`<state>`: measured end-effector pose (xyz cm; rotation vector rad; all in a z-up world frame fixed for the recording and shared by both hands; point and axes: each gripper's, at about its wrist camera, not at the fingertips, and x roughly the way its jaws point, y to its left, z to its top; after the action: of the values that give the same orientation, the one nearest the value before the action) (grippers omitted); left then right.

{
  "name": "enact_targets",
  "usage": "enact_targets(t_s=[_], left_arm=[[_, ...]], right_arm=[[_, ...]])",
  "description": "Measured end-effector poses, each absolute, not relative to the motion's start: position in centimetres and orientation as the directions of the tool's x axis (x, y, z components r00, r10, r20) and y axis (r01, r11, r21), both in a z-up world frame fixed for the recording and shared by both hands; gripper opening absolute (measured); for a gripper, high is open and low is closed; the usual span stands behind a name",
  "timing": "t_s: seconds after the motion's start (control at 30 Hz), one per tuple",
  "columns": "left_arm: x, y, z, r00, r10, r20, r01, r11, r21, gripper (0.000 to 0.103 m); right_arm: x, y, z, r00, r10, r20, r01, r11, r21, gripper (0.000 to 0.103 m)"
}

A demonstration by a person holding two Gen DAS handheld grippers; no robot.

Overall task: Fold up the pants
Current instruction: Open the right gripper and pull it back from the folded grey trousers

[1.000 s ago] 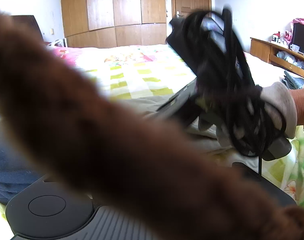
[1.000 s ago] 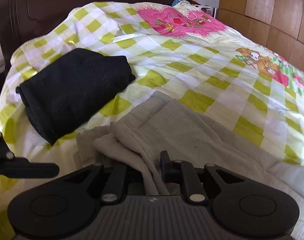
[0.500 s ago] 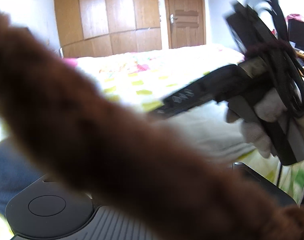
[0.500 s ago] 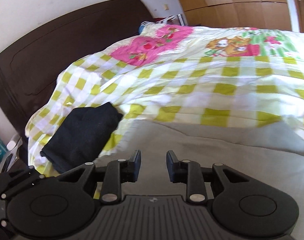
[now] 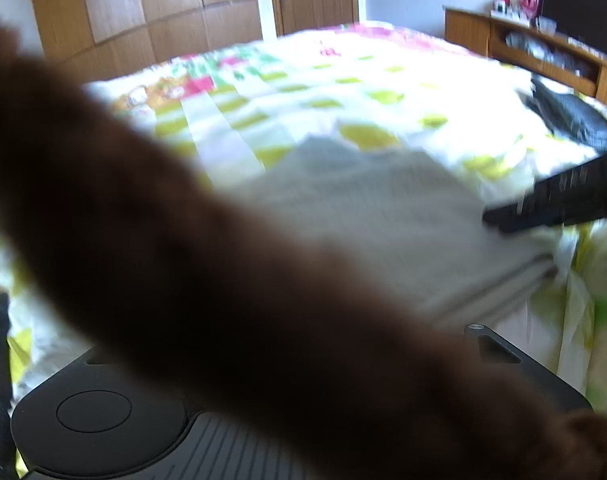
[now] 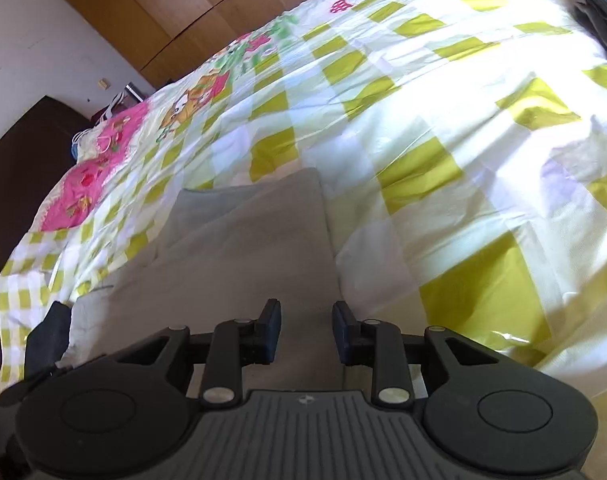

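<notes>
Folded grey pants [image 6: 239, 256] lengthwise straight ahead beneath the spread right gripper [image 6: 306, 330]; left gripper's state hidden.

Spread hand-held gripper [image 6: 306, 330] above folded grey pants [image 6: 239, 256]

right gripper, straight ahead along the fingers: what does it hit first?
Probably the grey folded pants: the right gripper is open and empty, with the fabric running ahead between its fingers. Past the far edge lies the checked bedspread. Height above the fabric is unclear.
</notes>
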<state>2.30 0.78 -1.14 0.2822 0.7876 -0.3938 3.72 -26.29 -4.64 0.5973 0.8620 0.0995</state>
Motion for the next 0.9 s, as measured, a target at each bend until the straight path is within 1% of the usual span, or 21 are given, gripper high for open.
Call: enact_targets(t_s=[0.03, 0.13, 0.23, 0.3, 0.4, 0.47, 0.53, 0.63, 0.73, 0.8, 0.87, 0.9], left_arm=[[1.7, 0.4, -1.3, 0.646, -0.228, -0.729, 0.448, 0.886, 0.121, 0.064], [0.5, 0.0, -0.3, 0.672, -0.25, -0.697, 0.469, 0.872, 0.14, 0.065], [0.0, -0.2, 0.6, 0.692, -0.267, -0.67, 0.474, 0.868, 0.144, 0.065], [0.1, -0.3, 0.4, 0.694, -0.271, -0.667, 0.469, 0.873, 0.134, 0.066], [0.5, -0.2, -0.1, 0.677, -0.273, -0.684, 0.464, 0.879, 0.108, 0.066], [0.4, -0.2, -0.8, 0.647, -0.257, -0.718, 0.468, 0.877, 0.108, 0.066], [0.3, 0.0, -1.1, 0.642, -0.252, -0.724, 0.466, 0.878, 0.107, 0.066], [0.0, 0.3, -0.1, 0.667, -0.278, -0.692, 0.461, 0.883, 0.09, 0.066], [-0.1, 0.4, 1.2, 0.693, -0.303, -0.654, 0.459, 0.885, 0.077, 0.066], [0.1, 0.5, 1.7, 0.709, -0.312, -0.633, 0.455, 0.887, 0.073, 0.067], [0.5, 0.4, 1.6, 0.71, -0.311, -0.631, 0.452, 0.889, 0.07, 0.07], [0.9, 0.3, 1.1, 0.702, -0.306, -0.643, 0.45, 0.89, 0.069, 0.07]], right_arm=[[3.6, -26.5, -4.4, 0.664, 0.302, -0.684, 0.161, 0.836, 0.525, 0.042], [2.9, -26.6, -3.8, 0.688, 0.333, -0.644, 0.132, 0.816, 0.563, 0.043], [2.7, -25.5, -3.1, 0.688, 0.293, -0.663, 0.105, 0.865, 0.491, 0.043], [2.8, -24.8, -3.1, 0.686, 0.289, -0.668, 0.087, 0.879, 0.47, 0.043], [2.8, -24.9, -3.4, 0.699, 0.329, -0.635, 0.072, 0.851, 0.521, 0.044], [2.9, -25.0, -3.6, 0.688, 0.32, -0.652, 0.09, 0.853, 0.515, 0.046], [2.9, -25.1, -3.7, 0.683, 0.276, -0.676, 0.121, 0.871, 0.477, 0.046], [2.9, -25.5, -3.6, 0.702, 0.3, -0.646, 0.116, 0.847, 0.519, 0.046], [3.7, -24.9, -3.7, 0.684, 0.292, -0.669, 0.104, 0.868, 0.486, 0.046], [4.3, -24.8, -4.4, 0.662, 0.302, -0.686, 0.11, 0.866, 0.487, 0.046], [4.6, -25.1, -5.2, 0.639, 0.328, -0.696, 0.128, 0.847, 0.516, 0.047], [4.6, -25.3, -5.4, 0.64, 0.341, -0.689, 0.129, 0.836, 0.533, 0.047]])
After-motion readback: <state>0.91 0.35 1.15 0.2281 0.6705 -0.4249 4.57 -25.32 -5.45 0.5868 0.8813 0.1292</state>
